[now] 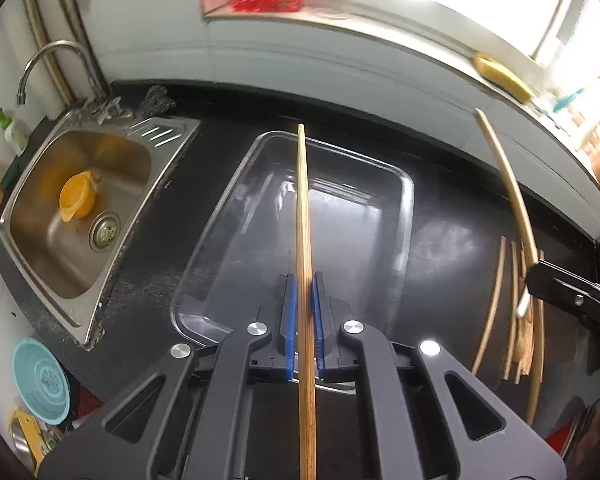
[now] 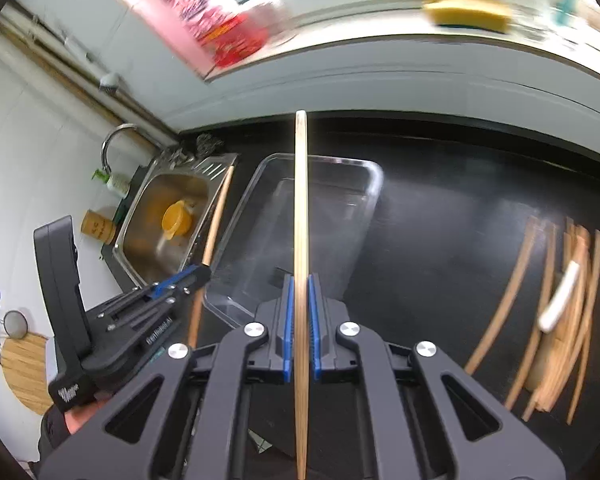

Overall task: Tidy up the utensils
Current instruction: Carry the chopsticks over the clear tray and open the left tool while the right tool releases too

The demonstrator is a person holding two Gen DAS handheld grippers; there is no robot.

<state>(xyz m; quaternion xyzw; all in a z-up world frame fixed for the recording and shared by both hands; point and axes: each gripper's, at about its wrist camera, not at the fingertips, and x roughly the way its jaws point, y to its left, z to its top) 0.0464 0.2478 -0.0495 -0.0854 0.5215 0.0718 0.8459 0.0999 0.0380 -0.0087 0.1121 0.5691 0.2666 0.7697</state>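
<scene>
Two chopsticks are in transit: left tongs (image 1: 304,312) clamp one chopstick (image 1: 303,208), right tongs (image 2: 300,316) another (image 2: 301,200), above the clear tray (image 1: 410,200); next, lowering both inside.

A: What's your worktop (image 1: 452,216) like?

B: Black and glossy, running along the white wall. You've a clear plastic tray (image 1: 408,200) lying on it near the middle, nothing resting inside.

A: And to the right of your tray?

B: A loose pile of wooden chopsticks (image 2: 556,320), well apart from the tray, with a small white piece (image 2: 560,300) on top.

A: On the left?

B: Your steel sink (image 1: 32,240), set into the worktop, just beside the tray.
</scene>
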